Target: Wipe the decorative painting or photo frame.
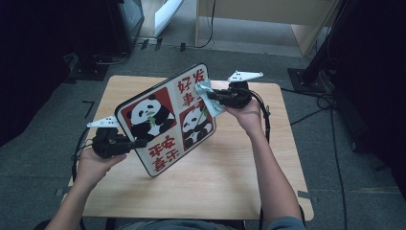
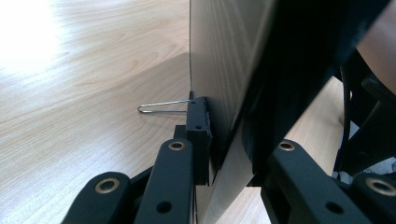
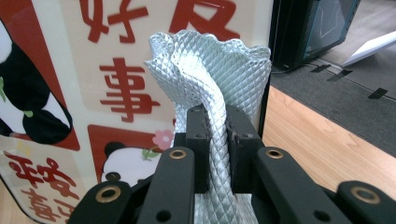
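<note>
A rounded board (image 1: 167, 120) printed with pandas and red characters is held tilted above the wooden table (image 1: 215, 182). My left gripper (image 1: 141, 142) is shut on the board's lower left edge. In the left gripper view its jaws (image 2: 224, 135) clamp the board (image 2: 224, 56) edge-on, and a thin wire loop (image 2: 161, 107) sticks out from the board's back. My right gripper (image 1: 210, 94) is shut on a pale, diamond-textured cloth (image 1: 215, 108) and holds it at the board's upper right. In the right gripper view the cloth (image 3: 210, 70) bunches up between the jaws (image 3: 217, 140), just in front of the printed face (image 3: 93, 93).
Grey carpet surrounds the table. Dark equipment (image 1: 124, 24) stands at the back left and light wooden furniture (image 1: 268, 19) at the back. A black stand base (image 1: 306, 76) and cables (image 1: 325, 110) lie on the floor to the right.
</note>
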A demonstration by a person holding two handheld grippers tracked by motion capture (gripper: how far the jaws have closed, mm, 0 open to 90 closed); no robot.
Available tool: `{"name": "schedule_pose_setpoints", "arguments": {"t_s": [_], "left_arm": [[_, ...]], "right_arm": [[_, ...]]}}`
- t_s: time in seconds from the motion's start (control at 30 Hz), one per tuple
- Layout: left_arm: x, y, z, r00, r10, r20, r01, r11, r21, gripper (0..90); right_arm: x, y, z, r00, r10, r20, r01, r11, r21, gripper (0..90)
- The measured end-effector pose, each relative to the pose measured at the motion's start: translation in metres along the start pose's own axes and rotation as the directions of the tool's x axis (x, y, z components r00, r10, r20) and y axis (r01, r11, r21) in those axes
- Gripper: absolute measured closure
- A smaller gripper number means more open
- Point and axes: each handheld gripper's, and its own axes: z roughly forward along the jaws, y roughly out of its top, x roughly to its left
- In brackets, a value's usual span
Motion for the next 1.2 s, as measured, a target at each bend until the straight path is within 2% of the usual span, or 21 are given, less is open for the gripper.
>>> {"name": "schedule_pose_setpoints", "arguments": {"t_s": [0.1,0.27,0.37,0.6,0.73,1.0,1.07,1.2], "left_arm": [[0.000,0.000,0.000,1.0000,0.001,0.003,-0.001,1.0000,0.001,78.6],[0.002,0.001,0.000,0.9999,-0.001,0.014,0.000,1.0000,0.004,78.3],[0.003,0.001,0.000,0.9999,0.002,0.017,-0.002,1.0000,0.005,78.2],[0.003,0.001,0.000,0.9998,0.004,0.019,-0.004,1.0000,0.007,78.1],[0.004,0.001,0.000,0.9998,0.007,0.021,-0.007,0.9999,0.008,78.0],[0.004,0.001,0.000,0.9997,0.009,0.022,-0.009,0.9999,0.008,77.9],[0.004,0.001,0.000,0.9997,0.010,0.022,-0.010,0.9999,0.008,77.8],[0.003,0.001,0.000,0.9997,0.009,0.023,-0.009,0.9999,0.006,77.6]], "right_arm": [[-0.001,-0.006,0.002,1.0000,0.001,0.004,-0.001,1.000,0.003,81.9],[-0.004,-0.014,0.005,0.9991,0.041,-0.015,-0.040,0.999,0.026,81.9],[-0.003,-0.020,0.005,0.9991,0.042,-0.010,-0.042,0.999,0.015,81.9],[-0.004,-0.027,0.008,0.9988,0.047,-0.012,-0.046,0.998,0.045,81.7],[-0.004,-0.035,0.010,0.9997,0.024,-0.004,-0.024,0.999,0.030,81.5],[-0.005,-0.042,0.013,0.9991,0.042,-0.008,-0.042,0.999,0.034,81.2],[-0.005,-0.045,0.013,0.9990,0.045,-0.007,-0.045,0.999,0.020,81.3],[-0.006,-0.051,0.014,0.9987,0.050,-0.002,-0.050,0.998,0.034,81.3]]}}
